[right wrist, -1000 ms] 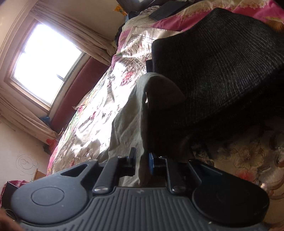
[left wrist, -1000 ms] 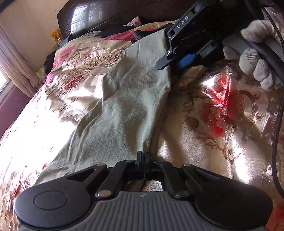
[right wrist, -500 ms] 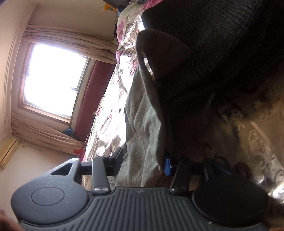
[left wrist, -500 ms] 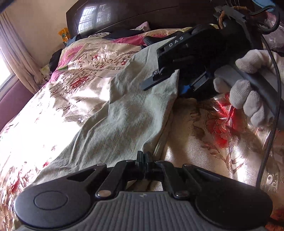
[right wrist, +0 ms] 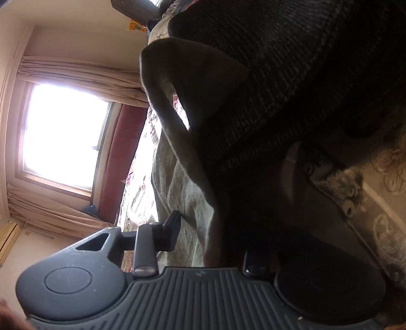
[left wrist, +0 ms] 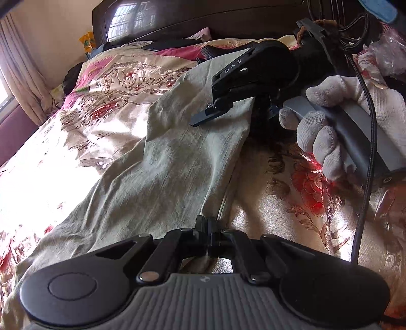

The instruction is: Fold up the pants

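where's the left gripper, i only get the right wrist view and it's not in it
Observer: The left gripper is shut on the near edge of the grey-green pants.
Operator: are the pants lying flat over there
Observer: Mostly. They lie wrinkled on the floral bedspread, stretching away toward the dark headboard.
Operator: how does my right gripper look from that side
Observer: The right gripper is open, with one finger above the pants' far end. A white-gloved hand holds its handle.
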Motion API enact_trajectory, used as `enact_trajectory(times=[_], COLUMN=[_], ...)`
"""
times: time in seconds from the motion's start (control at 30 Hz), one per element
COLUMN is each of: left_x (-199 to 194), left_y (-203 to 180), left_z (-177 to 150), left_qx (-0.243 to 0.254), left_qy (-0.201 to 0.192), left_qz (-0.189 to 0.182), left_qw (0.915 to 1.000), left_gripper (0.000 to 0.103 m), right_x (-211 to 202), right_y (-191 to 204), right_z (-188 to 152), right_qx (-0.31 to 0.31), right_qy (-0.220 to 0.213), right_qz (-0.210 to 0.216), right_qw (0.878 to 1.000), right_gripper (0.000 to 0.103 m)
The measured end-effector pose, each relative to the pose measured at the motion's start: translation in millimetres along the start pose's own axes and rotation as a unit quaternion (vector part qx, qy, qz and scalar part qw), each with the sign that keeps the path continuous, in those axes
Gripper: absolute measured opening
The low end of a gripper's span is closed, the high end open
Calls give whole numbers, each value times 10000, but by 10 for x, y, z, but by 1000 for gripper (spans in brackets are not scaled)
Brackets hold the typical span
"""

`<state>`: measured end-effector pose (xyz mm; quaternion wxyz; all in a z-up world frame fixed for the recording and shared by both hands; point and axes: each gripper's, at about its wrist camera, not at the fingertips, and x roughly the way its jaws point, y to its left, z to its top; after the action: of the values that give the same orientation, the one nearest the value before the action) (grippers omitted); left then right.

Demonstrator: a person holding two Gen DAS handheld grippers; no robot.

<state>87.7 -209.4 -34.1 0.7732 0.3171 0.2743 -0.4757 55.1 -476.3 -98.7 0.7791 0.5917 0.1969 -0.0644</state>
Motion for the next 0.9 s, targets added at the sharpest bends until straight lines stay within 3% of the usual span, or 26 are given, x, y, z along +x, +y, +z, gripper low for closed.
enact_trajectory(times=[0.03, 0.07, 0.1, 0.23, 0.3, 0.33, 0.37, 0.43, 0.47, 0.5, 0.57, 0.6, 0.63, 0.67, 0.77, 0.8, 0.9], left_x=[-1, -5, -8, -14, -52, -94, -140, -284, -408, -518, -736, -857, -954, -1027, -1202, -1243, -1327], left_y=[-2, -4, -6, 32, 92, 123, 158, 223, 263, 300, 355, 368, 373, 374, 389, 398, 418], left_z=[-12, -25, -36, -71, -112, -159, -209, -351, -461, -561, -767, -885, -982, -1058, -1254, -1301, -1423], left_qx=[-11, -31, -58, -332, -632, -792, -926, -1159, -1304, -1442, -1691, -1789, -1866, -1920, -2119, -2170, -2307], left_qy=[-10, -40, -70, -253, -345, -394, -432, -459, -495, -511, -543, -572, -578, -592, -616, -634, -704], left_qz=[4, 13, 14, -23, -74, -95, -102, -77, -36, -13, 19, 83, 156, 220, 367, 410, 527], left_qw=[10000, 10000, 10000, 9991, 9974, 9960, 9947, 9922, 9902, 9882, 9841, 9822, 9806, 9794, 9747, 9732, 9690], left_gripper=[20, 20, 19, 19, 19, 19, 19, 19, 19, 19, 19, 19, 19, 19, 19, 19, 19], right_x=[-96, -96, -242, -331, -348, -339, -288, -121, 0, 102, 223, 231, 224, 243, 241, 232, 268], right_y=[-48, -48, -40, 172, 539, 807, 1153, 1725, 1995, 2196, 2363, 2341, 2283, 2258, 2179, 2174, 2128], right_z=[14, 14, 42, 53, -51, -147, -310, -705, -1001, -1329, -2113, -2401, -2588, -2692, -2900, -2957, -3147], right_qx=[341, 341, 533, 257, -538, -1260, -2200, -3746, -4627, -5533, -7302, -7797, -8053, -8137, -7967, -7993, -8154], right_qy=[-71, -71, -355, -570, -763, -835, -844, -506, -121, 222, 649, 776, 894, 975, 1294, 1284, 1401], right_qz=[533, 533, 920, 980, 691, 463, 228, 141, 175, 124, -4, -39, -34, -38, -48, -55, 26], right_qw=[9980, 9980, 9937, 9932, 9932, 9874, 9716, 9257, 8863, 8326, 6802, 6213, 5860, 5730, 5903, 5870, 5616], right_gripper=[8, 6, 6, 6, 6, 6, 6, 6, 5, 5, 5, 9, 17, 21, 25, 27, 28])
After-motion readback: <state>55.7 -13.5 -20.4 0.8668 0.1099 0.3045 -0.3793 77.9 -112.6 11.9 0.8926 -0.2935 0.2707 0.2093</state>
